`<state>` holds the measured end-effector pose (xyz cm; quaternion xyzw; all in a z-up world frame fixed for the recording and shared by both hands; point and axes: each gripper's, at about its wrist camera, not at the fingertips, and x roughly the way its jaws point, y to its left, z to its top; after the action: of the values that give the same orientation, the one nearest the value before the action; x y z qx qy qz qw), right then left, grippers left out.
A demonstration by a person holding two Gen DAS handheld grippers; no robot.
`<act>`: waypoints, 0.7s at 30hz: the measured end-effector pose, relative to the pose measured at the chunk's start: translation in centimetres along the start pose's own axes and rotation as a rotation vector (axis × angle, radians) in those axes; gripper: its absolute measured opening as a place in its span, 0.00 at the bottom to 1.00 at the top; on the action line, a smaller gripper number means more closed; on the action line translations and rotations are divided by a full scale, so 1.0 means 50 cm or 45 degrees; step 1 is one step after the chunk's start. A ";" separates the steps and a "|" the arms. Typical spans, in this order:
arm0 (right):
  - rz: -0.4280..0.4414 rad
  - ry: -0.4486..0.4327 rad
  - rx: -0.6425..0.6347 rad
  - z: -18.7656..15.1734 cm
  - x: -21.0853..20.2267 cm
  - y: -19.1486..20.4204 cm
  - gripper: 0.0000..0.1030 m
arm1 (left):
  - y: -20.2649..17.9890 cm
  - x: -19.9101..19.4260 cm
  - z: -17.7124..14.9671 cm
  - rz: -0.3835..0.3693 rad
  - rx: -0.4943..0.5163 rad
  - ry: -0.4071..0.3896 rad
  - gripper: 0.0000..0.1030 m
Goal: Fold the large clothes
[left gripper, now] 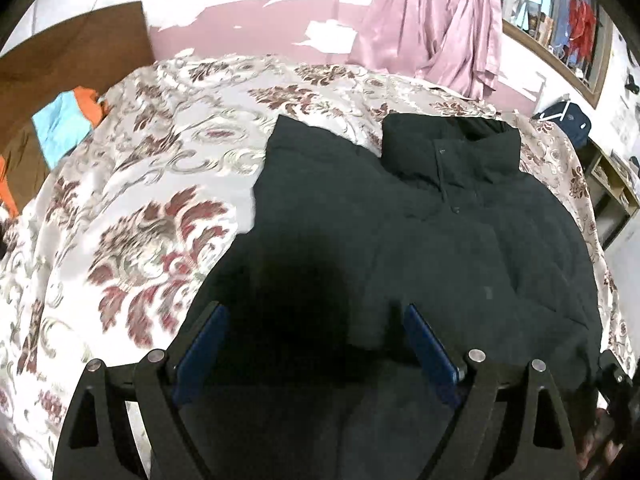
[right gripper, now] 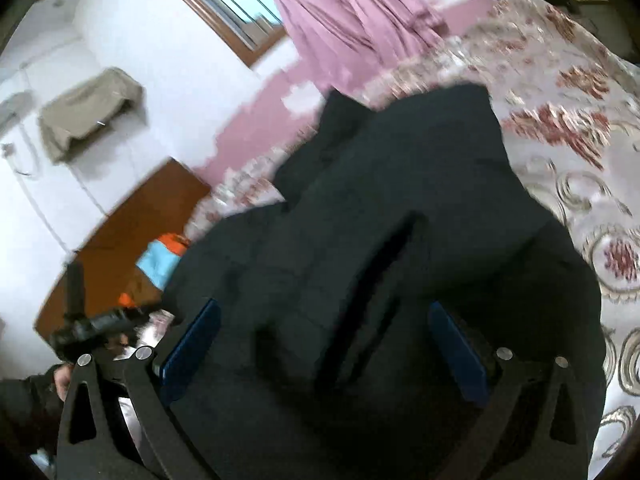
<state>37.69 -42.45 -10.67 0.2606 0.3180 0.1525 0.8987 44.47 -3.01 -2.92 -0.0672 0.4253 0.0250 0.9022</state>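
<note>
**Two grippers spread above black jacket on bed**

Nearest, left wrist view: left gripper (left gripper: 316, 332) with jaws wide apart, blue pads (left gripper: 202, 344) exposed, nothing clamped between them. Directly beneath and ahead: black padded jacket (left gripper: 420, 248), laid flat on floral bedspread (left gripper: 160, 200), front side up, snap placket running down from stand-up collar (left gripper: 452, 144). Collar at far end of garment, hem end closest to fingers. Left sleeve folded inward over body, forming straight dark edge on left side.

Nearest, right wrist view: right gripper (right gripper: 320, 340) likewise spread wide, blue pad faces bare, not pressed on cloth. Between and below jaws: bulky fold of same jacket, raised into ridge with dark crease along it. Picture blurred; finer detail of fold not readable. At lower left of this view: second gripper's black frame, held by a hand (right gripper: 60, 380) in a dark sleeve.

Middle distance: bedspread extending around jacket on all visible sides; blue and orange cloth (left gripper: 64, 128) at bed's left edge, against brown wooden headboard (left gripper: 80, 52).

Far: pink curtain (left gripper: 440, 20) hanging beyond bed, wood-framed window (left gripper: 560, 20) beside it, dark bag (left gripper: 564, 118) near bed's far right corner, beige cloth (right gripper: 88, 112) hung on white wall.
</note>
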 end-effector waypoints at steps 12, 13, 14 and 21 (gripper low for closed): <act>-0.254 -0.225 -0.194 0.066 -0.044 0.062 0.06 | -0.040 0.019 0.015 -0.018 0.077 -0.062 0.87; -0.310 -0.280 -0.251 0.079 -0.056 0.073 0.06 | -0.043 0.017 0.017 -0.013 0.094 -0.076 0.87; -0.357 -0.337 -0.287 0.091 -0.068 0.081 0.06 | -0.046 0.016 0.018 -0.008 0.112 -0.087 0.87; -0.558 -0.372 -0.274 0.151 -0.053 0.043 0.07 | -0.069 0.037 0.050 -0.015 0.135 -0.102 0.87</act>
<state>40.39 -44.69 -3.15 0.1081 0.2160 -0.0519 0.9690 47.93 -6.09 -2.44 -0.0208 0.3890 -0.0002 0.9210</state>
